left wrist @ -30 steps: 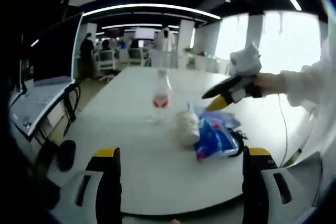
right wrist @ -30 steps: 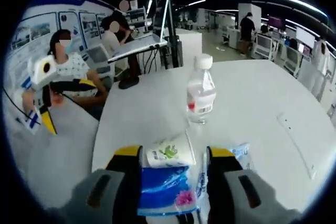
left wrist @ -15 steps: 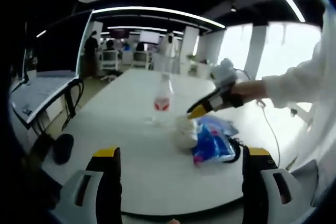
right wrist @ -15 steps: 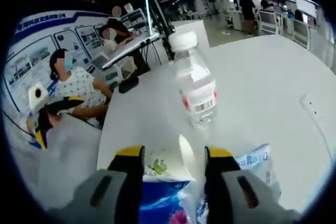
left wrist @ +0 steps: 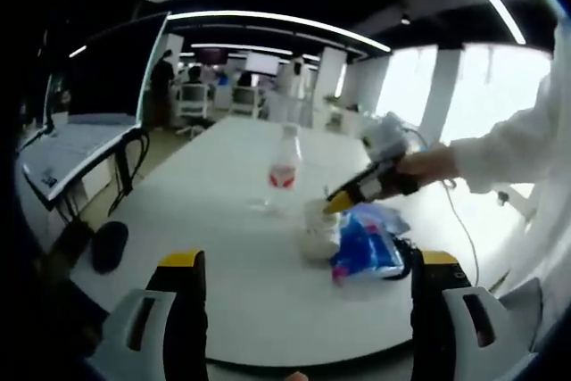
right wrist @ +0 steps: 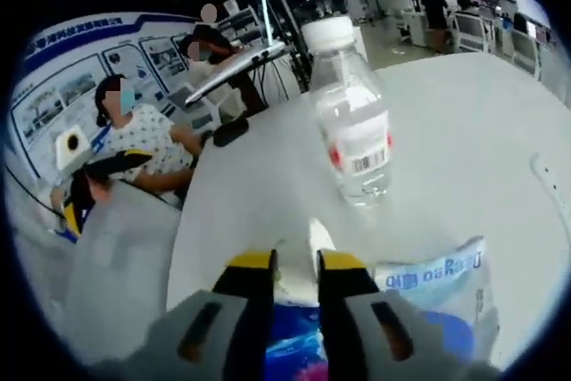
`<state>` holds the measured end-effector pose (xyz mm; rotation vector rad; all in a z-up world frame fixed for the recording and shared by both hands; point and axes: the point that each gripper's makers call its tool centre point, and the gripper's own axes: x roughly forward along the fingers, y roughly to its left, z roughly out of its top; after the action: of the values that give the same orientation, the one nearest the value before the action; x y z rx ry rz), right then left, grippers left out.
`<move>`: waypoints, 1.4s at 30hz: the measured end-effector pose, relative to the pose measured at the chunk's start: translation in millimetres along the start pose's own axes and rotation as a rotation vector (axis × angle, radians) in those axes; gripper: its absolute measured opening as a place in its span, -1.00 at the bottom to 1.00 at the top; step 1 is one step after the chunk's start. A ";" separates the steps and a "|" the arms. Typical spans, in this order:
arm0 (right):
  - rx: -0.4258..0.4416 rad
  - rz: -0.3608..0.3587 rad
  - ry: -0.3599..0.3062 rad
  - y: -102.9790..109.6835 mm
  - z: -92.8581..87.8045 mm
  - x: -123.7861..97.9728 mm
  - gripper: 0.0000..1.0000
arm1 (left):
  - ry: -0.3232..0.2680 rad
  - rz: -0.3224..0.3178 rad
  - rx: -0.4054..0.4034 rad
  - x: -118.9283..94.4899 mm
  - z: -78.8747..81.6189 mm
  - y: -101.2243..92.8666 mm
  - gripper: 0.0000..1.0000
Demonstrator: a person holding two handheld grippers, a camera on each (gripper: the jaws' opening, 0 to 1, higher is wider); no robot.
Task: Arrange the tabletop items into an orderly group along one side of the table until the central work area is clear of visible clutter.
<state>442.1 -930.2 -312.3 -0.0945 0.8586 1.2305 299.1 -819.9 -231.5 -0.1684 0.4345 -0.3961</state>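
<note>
Nearest in the left gripper view, the left gripper (left wrist: 299, 310) hangs back from the near edge of the white table (left wrist: 223, 283) with its jaws spread wide and nothing between them, apparently kept out of the way while the other hand works. Beyond it, right of the table's middle, lies the clutter: a white cup-like container (left wrist: 318, 227) with a blue snack bag (left wrist: 364, 245) touching its right side. The right gripper (left wrist: 343, 199) reaches in from the right onto the container's top. In the right gripper view its jaws stand close together about a thin white rim (right wrist: 314, 240), probably pinching it to lift or drag it aside, though the contact itself is blurred. Farther off, the water bottle (right wrist: 354, 130) stands upright and alone toward the centre, so it has yet to be grouped.
</note>
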 end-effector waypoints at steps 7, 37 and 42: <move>0.061 0.035 -0.091 20.9 15.1 -11.8 -0.99 | 0.009 -0.011 0.004 1.2 -1.6 -3.1 0.84; -0.371 -0.375 0.042 -45.7 60.7 -2.7 -1.00 | 0.017 -0.055 0.017 0.7 -3.3 -8.2 0.90; -0.344 -0.399 0.036 -51.7 63.4 -2.8 -1.00 | 0.003 -0.054 0.003 -1.3 -1.0 -5.9 0.90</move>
<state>518.9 -920.0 -286.0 -0.5412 0.6133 0.9882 295.6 -824.8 -230.5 -0.1773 0.4325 -0.4504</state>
